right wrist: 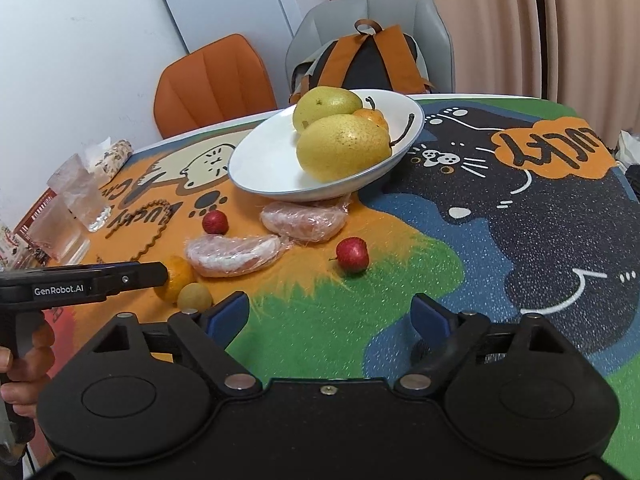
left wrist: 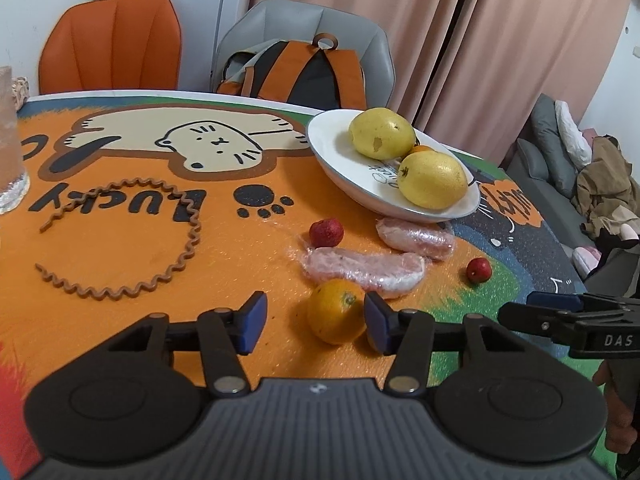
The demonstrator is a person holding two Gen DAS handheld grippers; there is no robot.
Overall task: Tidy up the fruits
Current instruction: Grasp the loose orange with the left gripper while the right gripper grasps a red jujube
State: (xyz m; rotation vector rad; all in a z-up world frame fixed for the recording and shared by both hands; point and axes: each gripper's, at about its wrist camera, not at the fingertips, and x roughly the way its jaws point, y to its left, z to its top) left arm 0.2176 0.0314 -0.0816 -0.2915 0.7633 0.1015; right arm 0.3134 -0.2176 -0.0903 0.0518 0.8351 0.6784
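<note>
My left gripper (left wrist: 314,322) is open, its blue pads either side of an orange (left wrist: 337,311) on the mat, not closed on it. A white plate (left wrist: 344,160) holds two yellow pears (left wrist: 382,133) and a small orange behind them (left wrist: 423,148). Two plastic-wrapped pink fruit pieces (left wrist: 362,268) and two small red fruits (left wrist: 326,233) lie in front of the plate. My right gripper (right wrist: 331,318) is open and empty above the green patch, short of a red fruit (right wrist: 352,255). In the right wrist view a small tan round fruit (right wrist: 194,297) sits beside the orange (right wrist: 178,278).
A wavy brown headband (left wrist: 132,236) lies on the cartoon cat mat. Drinking glasses (right wrist: 82,196) stand at the table's left edge. An orange chair (left wrist: 112,44) and a grey chair with a backpack (left wrist: 304,68) stand behind the table.
</note>
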